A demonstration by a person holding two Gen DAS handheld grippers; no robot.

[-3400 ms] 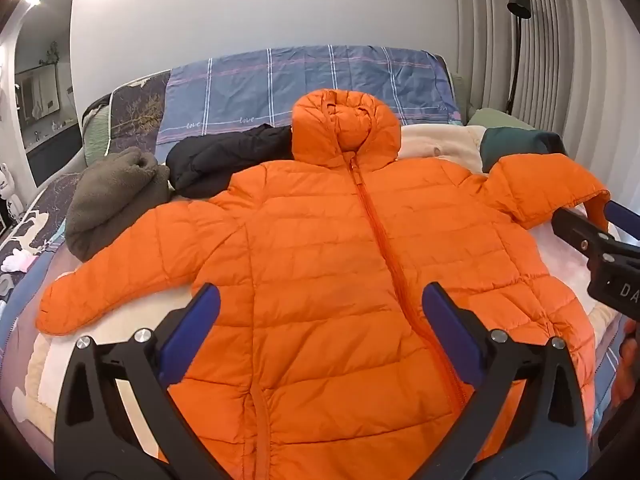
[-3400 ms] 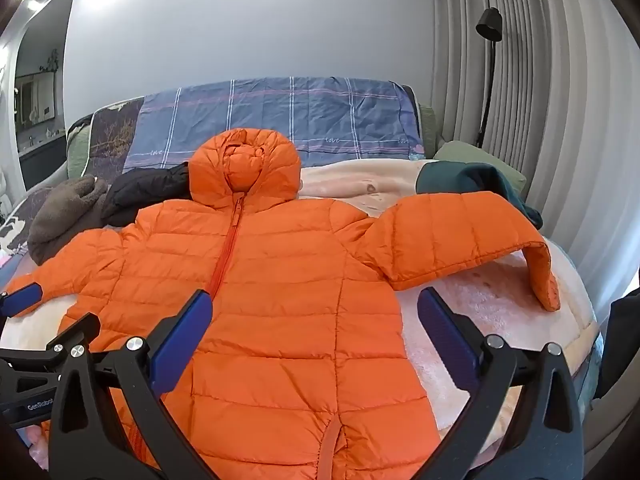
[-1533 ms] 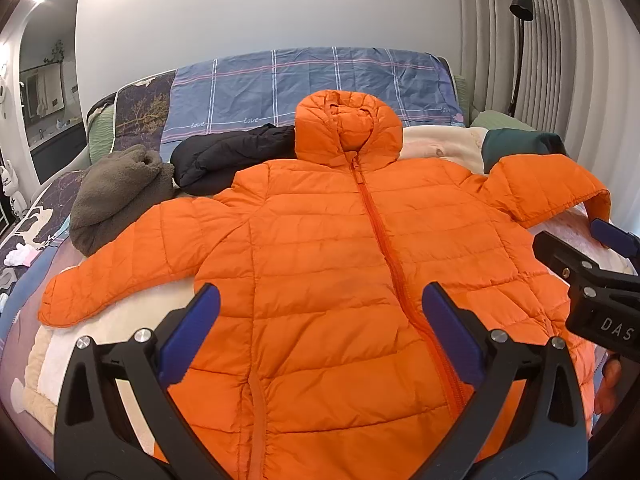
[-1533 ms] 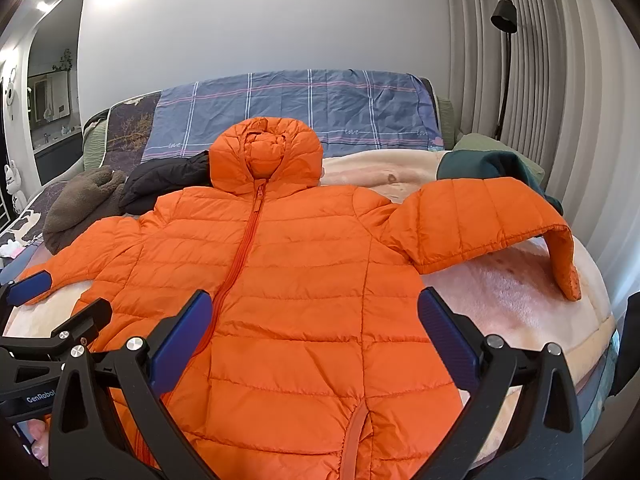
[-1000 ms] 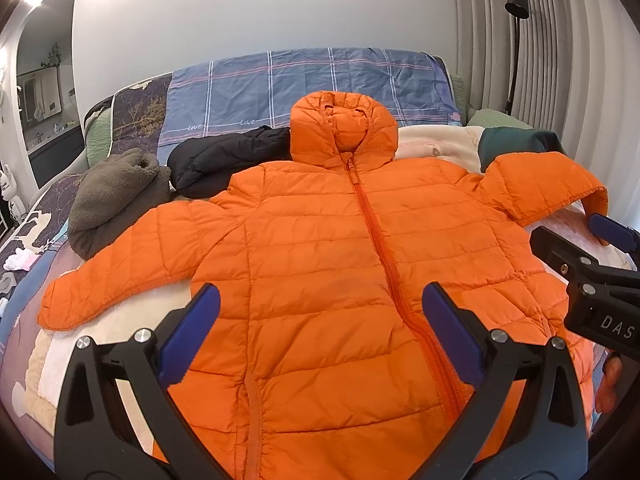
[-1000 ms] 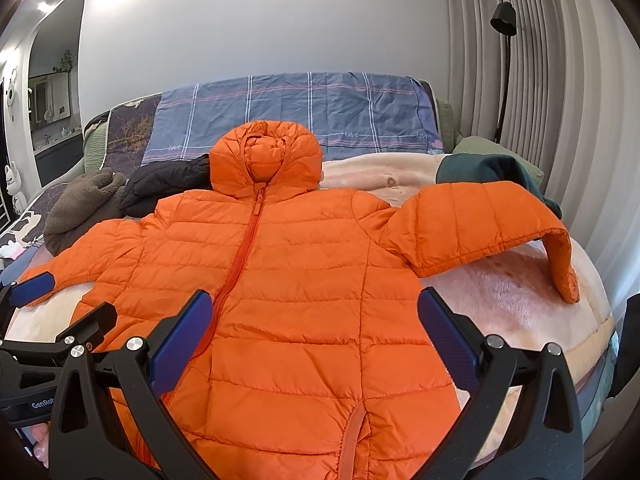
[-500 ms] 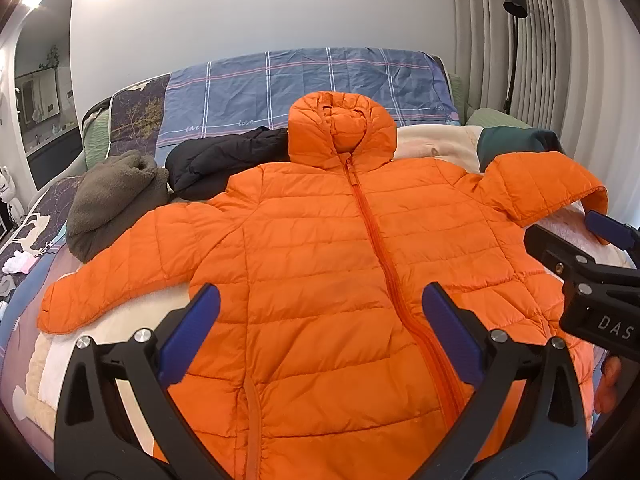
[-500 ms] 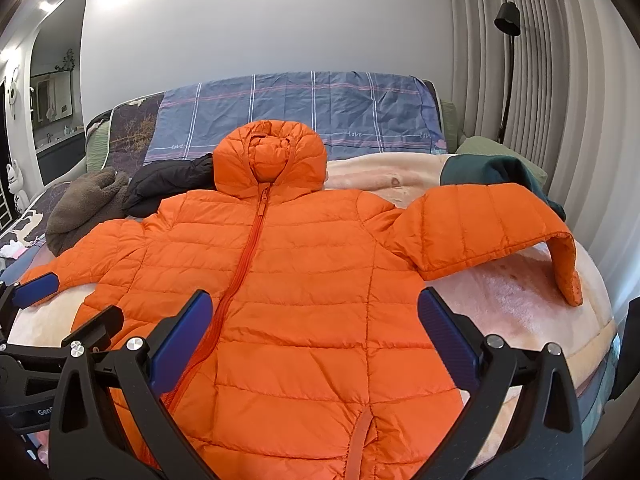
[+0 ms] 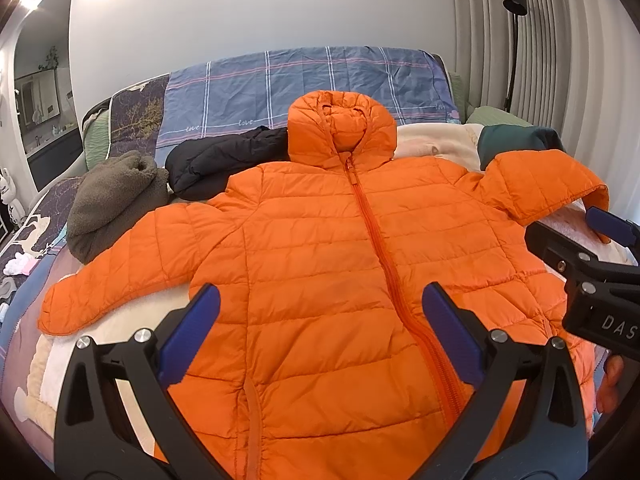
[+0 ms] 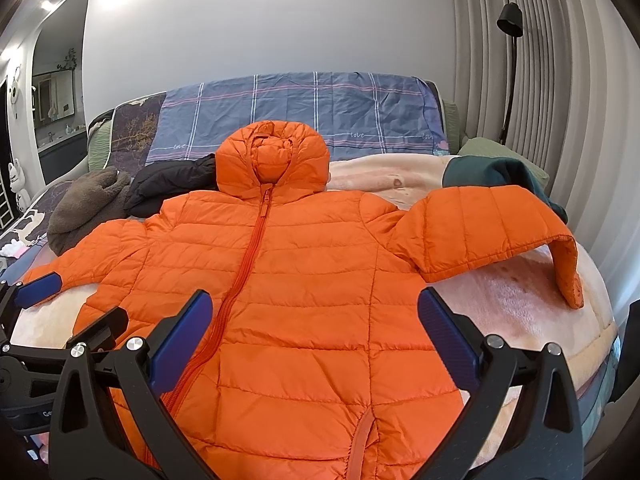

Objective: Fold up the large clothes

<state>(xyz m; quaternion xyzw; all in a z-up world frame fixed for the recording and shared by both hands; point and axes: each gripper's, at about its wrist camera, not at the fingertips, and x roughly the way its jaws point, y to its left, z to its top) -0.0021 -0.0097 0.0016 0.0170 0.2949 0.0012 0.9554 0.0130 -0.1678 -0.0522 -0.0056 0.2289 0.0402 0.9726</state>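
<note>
An orange hooded puffer jacket (image 9: 320,264) (image 10: 316,280) lies face up on the bed, zipped, hood toward the pillows, both sleeves spread. Its right sleeve (image 10: 492,224) rests raised on a green garment, cuff hanging down. My left gripper (image 9: 320,320) hovers open over the jacket's lower front, nothing between its blue pads. My right gripper (image 10: 310,322) is open above the hem, a little to the right of the zipper. Each gripper shows at the edge of the other's view.
A brown fleece (image 9: 112,204) and a black jacket (image 9: 224,156) lie at the back left. A dark green garment (image 10: 496,176) sits at the back right. A pink blanket (image 10: 520,304) covers the bed (image 9: 304,84); a floor lamp (image 10: 510,24) and curtains stand on the right.
Both grippers have drifted slightly, and the jacket has shifted a little in each view. The jacket itself lies as before, and both grippers stay open.
</note>
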